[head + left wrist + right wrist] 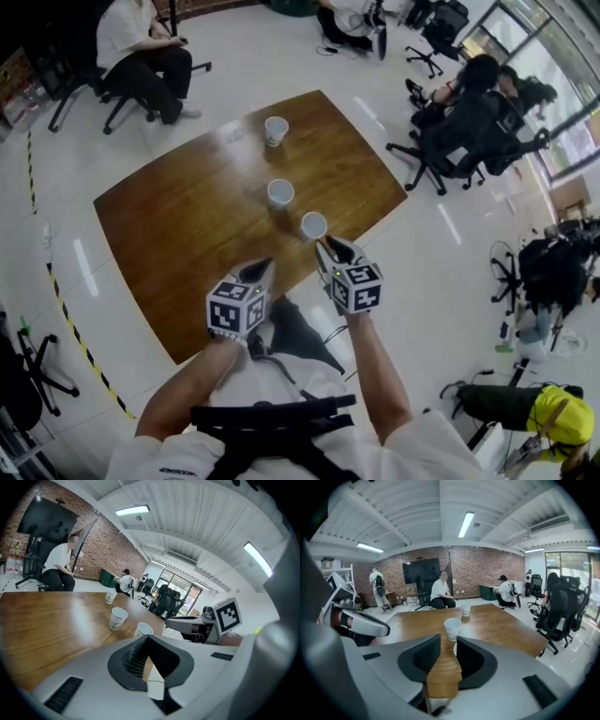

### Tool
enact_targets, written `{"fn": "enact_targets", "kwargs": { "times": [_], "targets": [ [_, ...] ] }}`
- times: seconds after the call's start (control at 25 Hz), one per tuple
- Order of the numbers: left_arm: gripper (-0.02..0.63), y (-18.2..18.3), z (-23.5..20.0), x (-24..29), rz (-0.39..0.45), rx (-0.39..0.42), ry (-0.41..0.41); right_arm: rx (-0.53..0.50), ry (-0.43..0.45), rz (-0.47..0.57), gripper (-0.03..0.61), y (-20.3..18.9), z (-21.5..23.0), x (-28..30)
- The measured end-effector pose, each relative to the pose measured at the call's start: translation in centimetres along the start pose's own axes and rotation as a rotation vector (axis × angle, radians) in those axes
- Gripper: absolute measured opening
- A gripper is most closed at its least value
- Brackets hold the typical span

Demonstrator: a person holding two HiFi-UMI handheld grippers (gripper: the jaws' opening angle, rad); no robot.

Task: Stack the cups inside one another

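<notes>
right tongs [448, 641] wide, nothing between them; nearest cup [313, 225] sits just past their tips, by the bench [178, 225] near edge. left tongs [147, 638] closed at the tips, empty, alongside. middle cup [280, 192] and far cup [276, 129] stand upright in a line beyond, all three apart.

Black office chairs [560, 606] stand on pale, perhaps polished floor [403, 262] by brick wall [483, 569].

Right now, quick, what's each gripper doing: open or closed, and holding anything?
Left gripper: closed, holding nothing.
Right gripper: open, nothing between its jaws.
</notes>
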State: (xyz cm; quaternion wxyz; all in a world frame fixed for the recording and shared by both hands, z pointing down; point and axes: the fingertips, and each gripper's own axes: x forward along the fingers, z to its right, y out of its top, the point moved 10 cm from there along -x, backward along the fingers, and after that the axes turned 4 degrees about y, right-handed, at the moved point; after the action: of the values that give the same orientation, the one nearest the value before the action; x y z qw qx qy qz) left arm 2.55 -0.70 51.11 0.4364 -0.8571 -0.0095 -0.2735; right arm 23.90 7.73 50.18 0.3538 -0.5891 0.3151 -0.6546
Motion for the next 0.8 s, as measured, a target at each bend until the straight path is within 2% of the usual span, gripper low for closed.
{"fn": "enact_targets", "kwargs": {
  "times": [0.36,0.8],
  "targets": [
    [-0.002,0.4,-0.2,2.8,-0.02,-0.026,0.019,-0.201,0.076,-0.189,0.14,0.1,2.0,5.5],
    [-0.003,1.0,-1.1,4.3,-0.015,-0.071,0.064,-0.321,0.131,-0.351,0.138,-2.0,2.3,9.5]
  ]
}}
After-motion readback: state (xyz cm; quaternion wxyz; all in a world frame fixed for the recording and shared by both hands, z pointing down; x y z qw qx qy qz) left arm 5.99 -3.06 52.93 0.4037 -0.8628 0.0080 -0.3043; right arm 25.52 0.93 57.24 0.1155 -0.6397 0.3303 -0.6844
